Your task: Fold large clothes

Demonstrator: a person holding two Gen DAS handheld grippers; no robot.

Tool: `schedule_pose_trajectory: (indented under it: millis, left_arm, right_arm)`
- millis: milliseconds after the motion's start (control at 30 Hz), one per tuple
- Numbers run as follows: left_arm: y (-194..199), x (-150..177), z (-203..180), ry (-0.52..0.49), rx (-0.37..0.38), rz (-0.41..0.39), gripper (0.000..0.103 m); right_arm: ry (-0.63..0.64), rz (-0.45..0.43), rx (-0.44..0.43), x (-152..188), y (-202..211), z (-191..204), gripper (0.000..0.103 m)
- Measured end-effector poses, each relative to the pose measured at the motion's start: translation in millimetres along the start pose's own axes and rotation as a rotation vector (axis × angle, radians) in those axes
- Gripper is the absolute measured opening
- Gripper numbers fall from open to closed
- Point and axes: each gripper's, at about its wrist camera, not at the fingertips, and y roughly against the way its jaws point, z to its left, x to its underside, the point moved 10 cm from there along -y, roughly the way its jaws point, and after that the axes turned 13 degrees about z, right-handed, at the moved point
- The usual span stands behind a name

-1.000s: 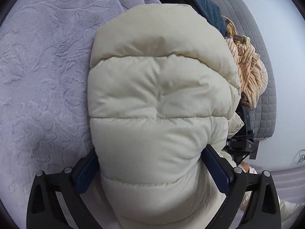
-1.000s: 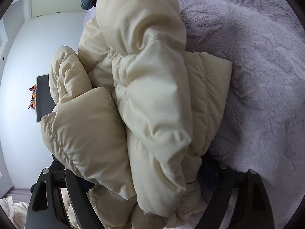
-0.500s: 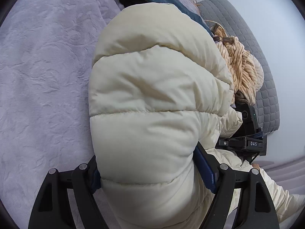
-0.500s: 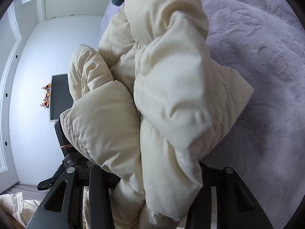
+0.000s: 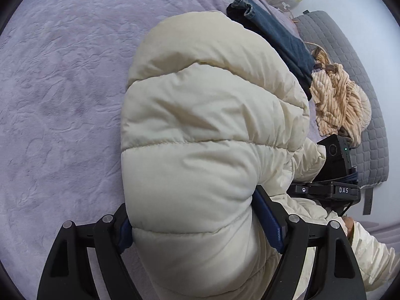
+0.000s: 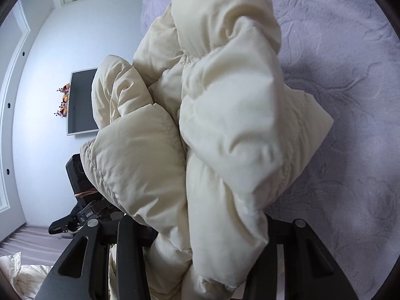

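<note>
Left wrist view: the left gripper (image 5: 200,227) clamps the cream quilted puffer jacket (image 5: 207,135); the right gripper (image 6: 200,237) likewise pinches it, sharing bulk above the lilac plush bedspread (image 5: 62,87).

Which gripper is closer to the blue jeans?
Probably the left. The left gripper clamps the puffy jacket with the jeans just beyond it. The right gripper view shows no jeans.

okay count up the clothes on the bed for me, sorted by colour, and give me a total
Cream: 1, the puffer jacket, clamped in both the left hand-held gripper and the right hand-held gripper
Blue denim: 1, the jeans
Tan striped: 1, the crumpled garment
Total: 3 pieces of clothing, going by what shows on the lilac bedspread.
</note>
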Motion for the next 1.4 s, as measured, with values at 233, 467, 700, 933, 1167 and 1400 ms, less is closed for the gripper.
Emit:
schedule_pose_trajectory:
  millis: [233,467,700,933,1167,1400]
  left_arm:
    - [-25.0,9.8,30.3,0.018,-0.063,0.020,0.085]
    - [-23.1,6.0,18.3,0.006,-0.076,0.013,0.085]
    - [-24.5,6.7,13.9,0.016,-0.078,0.000,0.085]
    - [-24.3,9.7,13.0,0.026,-0.083,-0.006,0.085]
    - [-24.0,11.0,11.1,0.030,-0.097,-0.012,0.085]
    - [-23.6,11.1,9.4,0.033,-0.109,-0.017,0.085]
  right_arm:
    - [-0.057,0.023,0.108,-5.1,-30.3,-30.6,0.057]
    - [-0.050,0.037,0.267,10.0,-30.5,-15.9,0.062]
    - [0.008,0.008,0.457,22.0,-8.5,35.8,0.062]
    - [0.103,-0.053,0.498,14.8,19.5,93.5,0.039]
    - [0.187,-0.050,0.533,11.6,-4.8,128.2,0.021]
    - [0.156,-0.057,0.614,-0.2,-18.4,103.3,0.021]
